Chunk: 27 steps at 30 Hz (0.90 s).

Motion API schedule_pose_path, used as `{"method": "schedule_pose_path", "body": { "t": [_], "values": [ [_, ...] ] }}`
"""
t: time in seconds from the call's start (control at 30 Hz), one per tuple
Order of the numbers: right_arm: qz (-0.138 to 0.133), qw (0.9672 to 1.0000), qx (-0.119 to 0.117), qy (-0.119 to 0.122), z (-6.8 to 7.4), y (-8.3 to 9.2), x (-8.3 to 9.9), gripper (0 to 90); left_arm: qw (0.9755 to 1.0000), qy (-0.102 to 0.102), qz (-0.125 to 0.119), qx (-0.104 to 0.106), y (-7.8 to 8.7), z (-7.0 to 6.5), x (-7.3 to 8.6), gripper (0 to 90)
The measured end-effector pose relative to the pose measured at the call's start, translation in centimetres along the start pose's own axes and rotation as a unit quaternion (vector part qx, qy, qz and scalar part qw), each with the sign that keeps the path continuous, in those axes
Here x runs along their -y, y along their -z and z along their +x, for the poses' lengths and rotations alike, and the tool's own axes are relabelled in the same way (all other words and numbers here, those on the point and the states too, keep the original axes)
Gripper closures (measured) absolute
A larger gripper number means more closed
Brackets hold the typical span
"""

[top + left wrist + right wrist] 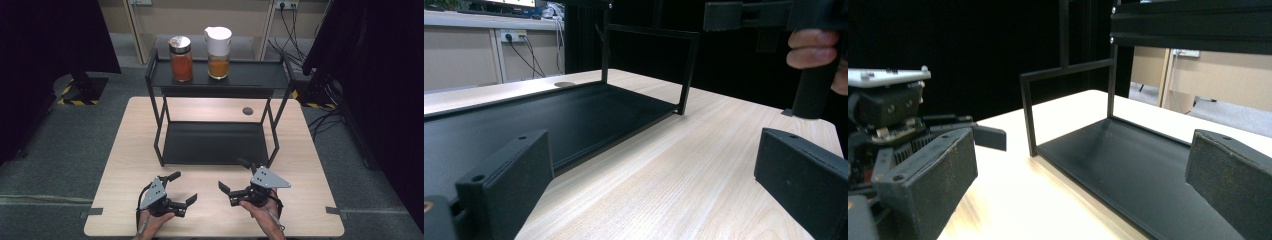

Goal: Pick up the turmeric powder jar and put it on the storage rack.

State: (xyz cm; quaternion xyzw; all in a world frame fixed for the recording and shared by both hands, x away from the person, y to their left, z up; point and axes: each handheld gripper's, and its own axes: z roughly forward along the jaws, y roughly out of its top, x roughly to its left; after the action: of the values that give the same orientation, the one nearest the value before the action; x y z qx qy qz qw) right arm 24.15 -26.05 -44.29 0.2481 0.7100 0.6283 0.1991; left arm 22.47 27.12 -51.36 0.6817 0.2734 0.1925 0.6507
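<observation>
Two jars stand on the top shelf of the black rack (260,80): the red-spice jar (180,59) with a dark lid at the left, and the white-lidded jar (219,52) of orange powder just beside it at the right, apart and both upright. The lower shelf (215,142) carries nothing. Judged from this layout, no handling step has begun: neither jar is touched, and the whole of the reach, grasp and transfer remains.

The left claw (181,189) rests low over the near part of the bench (135,125), jaws spread wide, nothing between them. The right claw (234,175) sits beside it at the same depth, jaws likewise wide and empty. The two claws face each other, well apart from the rack's top shelf.

Clearances: the top shelf has a raised rim and end rails, so a jar must be lifted clear before it is drawn forward. The rack's front posts (1027,112) stand at each corner; the span between them is open. The bench strip in front of the rack is bare and gives free room for both claws. The bench's near edge lies close behind the hands.
</observation>
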Motion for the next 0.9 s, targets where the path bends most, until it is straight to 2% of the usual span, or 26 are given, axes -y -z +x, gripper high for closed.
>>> {"method": "schedule_pose_path", "body": {
  "t": [0.43, 0.9],
  "values": [
    [0.015, 0.9997, -0.015, -0.013, 0.1, -0.8, 1.8, 0.4, 1.0, 0.002, -0.001, 0.0, -0.1, 0.1, 0.0, 1.6],
    [0.027, 0.9992, -0.013, -0.028, -0.2, -0.8, 2.8, 0.4, 1.0, 0.003, -0.001, 0.002, -0.1, 0.1, 0.0, 1.6]
  ]
}}
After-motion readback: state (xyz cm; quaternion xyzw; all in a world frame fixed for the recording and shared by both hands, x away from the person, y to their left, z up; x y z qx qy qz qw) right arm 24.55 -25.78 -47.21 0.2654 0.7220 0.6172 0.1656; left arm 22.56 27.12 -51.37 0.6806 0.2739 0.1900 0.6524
